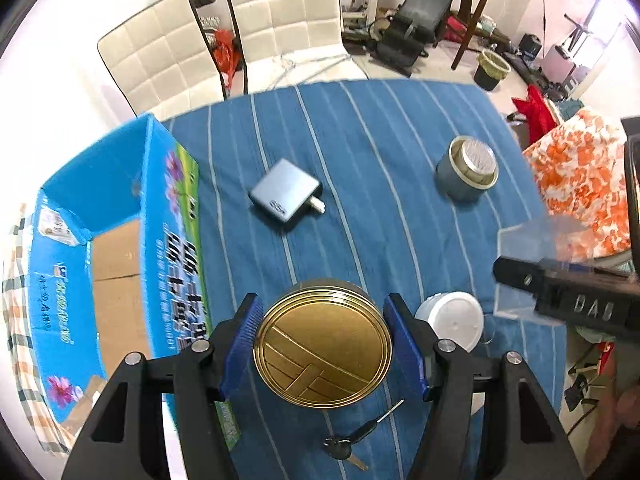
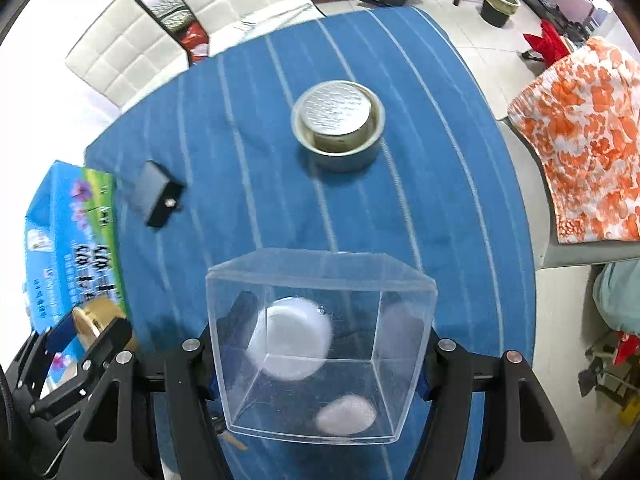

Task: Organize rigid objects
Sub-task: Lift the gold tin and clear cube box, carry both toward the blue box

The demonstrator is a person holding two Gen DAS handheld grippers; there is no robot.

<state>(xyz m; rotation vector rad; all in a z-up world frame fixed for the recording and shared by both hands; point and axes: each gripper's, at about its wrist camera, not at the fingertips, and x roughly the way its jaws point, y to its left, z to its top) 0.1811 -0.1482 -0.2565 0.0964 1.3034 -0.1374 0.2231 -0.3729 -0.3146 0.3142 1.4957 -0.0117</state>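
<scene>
1. Left gripper [image 1: 324, 350] points steeply down, clamping a gold round tin [image 1: 323, 346] above the surface [image 1: 360, 140].
2. Right gripper [image 2: 320, 364], equally steep, grasps a clear plastic box [image 2: 320, 344].
3. Nearby: blue carton [image 1: 116, 248], power bank [image 1: 284, 196], keys [image 1: 352, 440], white lid [image 1: 450, 320].

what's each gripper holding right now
left gripper: shut on the gold tin, lifted off the table.
right gripper: shut on the clear plastic box.

Ahead of my left gripper [image 1: 322, 346], bare tablecloth [image 1: 360, 184] lies between power bank [image 1: 285, 196] and grey tin [image 1: 467, 170]; cardboard box [image 1: 120, 240] walls the left.
</scene>
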